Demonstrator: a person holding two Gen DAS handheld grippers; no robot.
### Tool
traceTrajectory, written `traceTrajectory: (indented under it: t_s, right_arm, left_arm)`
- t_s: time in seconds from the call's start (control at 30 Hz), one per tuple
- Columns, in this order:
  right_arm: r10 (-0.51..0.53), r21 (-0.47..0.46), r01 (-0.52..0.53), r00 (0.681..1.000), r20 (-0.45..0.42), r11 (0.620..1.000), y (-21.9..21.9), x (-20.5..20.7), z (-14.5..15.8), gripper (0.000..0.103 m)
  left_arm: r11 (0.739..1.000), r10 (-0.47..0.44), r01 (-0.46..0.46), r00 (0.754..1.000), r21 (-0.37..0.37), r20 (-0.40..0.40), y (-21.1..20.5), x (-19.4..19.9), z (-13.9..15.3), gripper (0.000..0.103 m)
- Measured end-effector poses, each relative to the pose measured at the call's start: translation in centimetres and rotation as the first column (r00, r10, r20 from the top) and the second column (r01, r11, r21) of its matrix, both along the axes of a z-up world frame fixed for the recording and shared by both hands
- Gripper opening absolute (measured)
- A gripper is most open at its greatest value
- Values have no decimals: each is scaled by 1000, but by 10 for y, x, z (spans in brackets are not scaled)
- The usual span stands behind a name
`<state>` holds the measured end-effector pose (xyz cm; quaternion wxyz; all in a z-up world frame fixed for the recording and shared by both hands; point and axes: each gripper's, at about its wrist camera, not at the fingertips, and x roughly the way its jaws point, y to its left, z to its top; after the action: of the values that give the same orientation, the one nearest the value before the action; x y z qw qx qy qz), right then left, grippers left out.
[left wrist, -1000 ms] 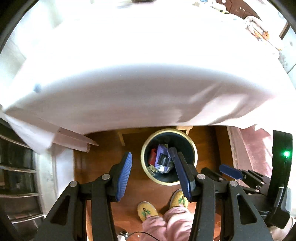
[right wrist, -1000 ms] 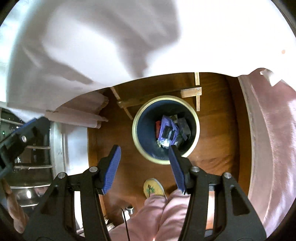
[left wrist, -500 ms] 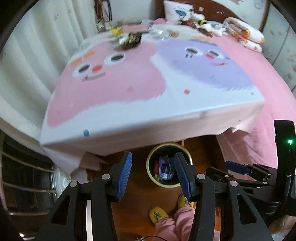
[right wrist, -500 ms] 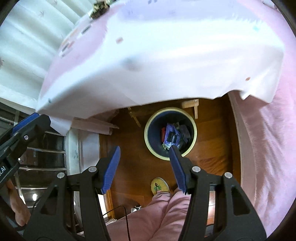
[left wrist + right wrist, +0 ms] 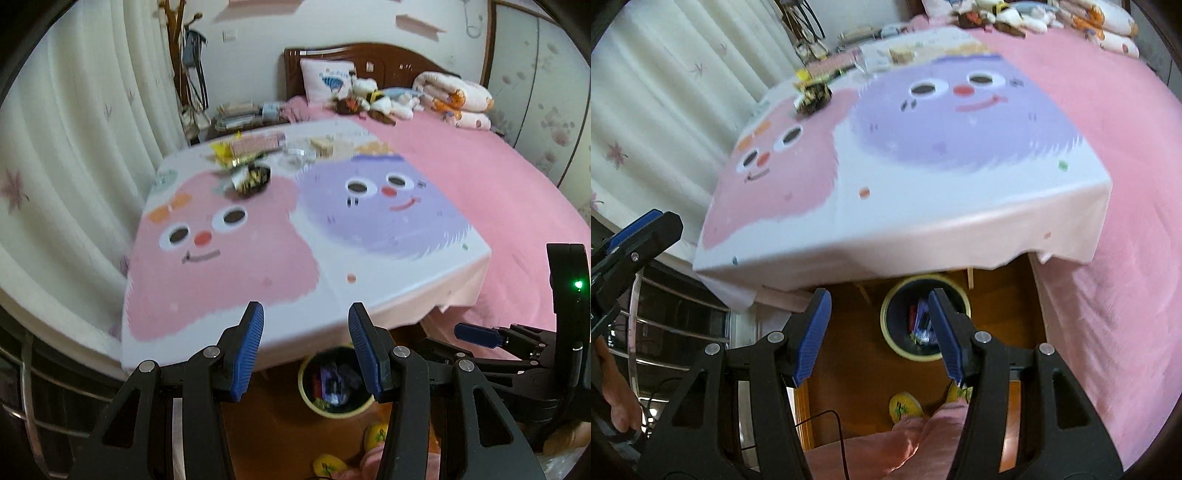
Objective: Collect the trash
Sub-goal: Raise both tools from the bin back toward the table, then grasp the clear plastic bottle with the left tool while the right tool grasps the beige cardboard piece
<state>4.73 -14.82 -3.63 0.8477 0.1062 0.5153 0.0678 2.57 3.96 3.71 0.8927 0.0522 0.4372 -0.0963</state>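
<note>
A round bin (image 5: 313, 400) (image 5: 891, 341) with a pale rim stands on the wooden floor below the table's near edge, holding purple and red wrappers. On the far side of the table (image 5: 258, 266) (image 5: 905, 206) lies a blurred heap of wrappers, with a dark bowl of trash (image 5: 251, 181) (image 5: 812, 98). My left gripper (image 5: 304, 315) hangs open and empty above the near table edge. My right gripper (image 5: 877, 299) is open and empty too, over the floor beside the bin. The right gripper (image 5: 480, 334) also shows at the right of the left wrist view.
The table wears a cloth with a pink and a purple cartoon face. A pink bed (image 5: 498, 177) with pillows and soft toys lies to the right. White curtains (image 5: 74, 166) hang at the left. The person's pink trousers (image 5: 886, 443) and yellow slippers (image 5: 905, 406) are below.
Both grippers have risen and tilted up from looking down into the bin to facing across the tabletop. The bin has dropped low in both views. Both stayed open.
</note>
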Motion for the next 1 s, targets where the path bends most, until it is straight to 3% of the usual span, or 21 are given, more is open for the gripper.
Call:
traceTrajectory:
  t_s: [0.27,0.53,0.77,0.9,1.0]
  right_arm:
    - [-34,-7,35,996,80,999,-7,28,36,52]
    - [-34,-2,35,985,169,999,-26,92,74,52]
    - [28,-2,-29,981,193,1000,-53,198,78,53]
    - [86,0,-87,982,166,996,-73,277,67,53]
    - [128,10,-130,982,141,991,-91,335,58,53]
  left_arm:
    - [1000,9,-9,997,-2,72,10,23,38,49]
    - [999,38,-36,997,-35,66,1,77,49,49]
    - [995,82,-81,996,-61,15,-31,174,42,57]
    - [987,141,-143,989,-70,-41,-58,251,29,57]
    - [978,177,-189,976,-92,-126,-80,320,9,57]
